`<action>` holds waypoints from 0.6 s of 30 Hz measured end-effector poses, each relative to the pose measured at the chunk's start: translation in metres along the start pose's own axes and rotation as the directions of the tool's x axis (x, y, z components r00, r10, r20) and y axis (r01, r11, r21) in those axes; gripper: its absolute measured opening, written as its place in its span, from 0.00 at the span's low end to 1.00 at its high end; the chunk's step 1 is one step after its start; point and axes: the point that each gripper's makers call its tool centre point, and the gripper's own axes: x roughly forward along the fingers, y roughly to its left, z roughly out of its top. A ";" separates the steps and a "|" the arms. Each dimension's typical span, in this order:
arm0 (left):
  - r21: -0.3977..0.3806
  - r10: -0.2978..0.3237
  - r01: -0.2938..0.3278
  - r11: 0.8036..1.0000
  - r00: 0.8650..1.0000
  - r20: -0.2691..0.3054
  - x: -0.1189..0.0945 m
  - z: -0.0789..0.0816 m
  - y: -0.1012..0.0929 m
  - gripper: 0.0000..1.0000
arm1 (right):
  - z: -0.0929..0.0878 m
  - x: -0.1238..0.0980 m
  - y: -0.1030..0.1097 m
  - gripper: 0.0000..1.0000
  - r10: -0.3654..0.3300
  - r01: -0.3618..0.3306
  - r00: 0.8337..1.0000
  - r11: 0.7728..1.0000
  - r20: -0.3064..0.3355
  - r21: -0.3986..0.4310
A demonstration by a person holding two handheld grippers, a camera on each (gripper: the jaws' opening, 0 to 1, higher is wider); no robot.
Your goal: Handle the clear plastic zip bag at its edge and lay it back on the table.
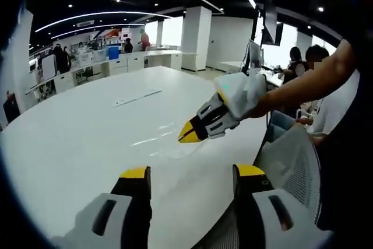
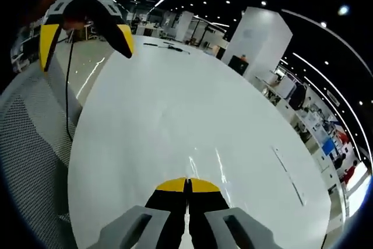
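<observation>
The broad white round table [image 1: 87, 132] lies bare and passable across most of its top; a thin flat strip [image 1: 137, 97] lies far across it, and a grey mesh chair back [image 1: 294, 164] crowds its near edge

I can barely make out the clear plastic zip bag [image 1: 169, 144]: on the white surface [image 1: 87, 138] it reads as faint glints, and its outline is lost. Whether the right gripper [image 1: 187, 134] has its edge between the closed jaws, I cannot tell. In the right gripper view my own jaws, pressed together, cover whatever lies between them. The left gripper [image 2: 86, 23] is cut off at that view's top edge.
</observation>
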 end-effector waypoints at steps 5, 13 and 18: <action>-0.007 0.006 -0.006 1.000 1.000 -0.002 0.000 -0.002 0.001 0.55 | -0.007 0.009 0.004 0.00 0.013 -0.013 1.000 1.000 -0.013 0.009; -0.020 0.015 -0.016 1.000 1.000 -0.012 -0.001 -0.010 0.003 0.56 | -0.015 0.018 0.011 0.00 0.038 -0.037 0.999 0.999 -0.034 0.027; -0.032 0.025 -0.026 0.999 1.000 -0.016 -0.002 -0.016 0.004 0.56 | -0.019 0.024 0.014 0.00 0.053 -0.051 0.997 0.998 -0.059 0.034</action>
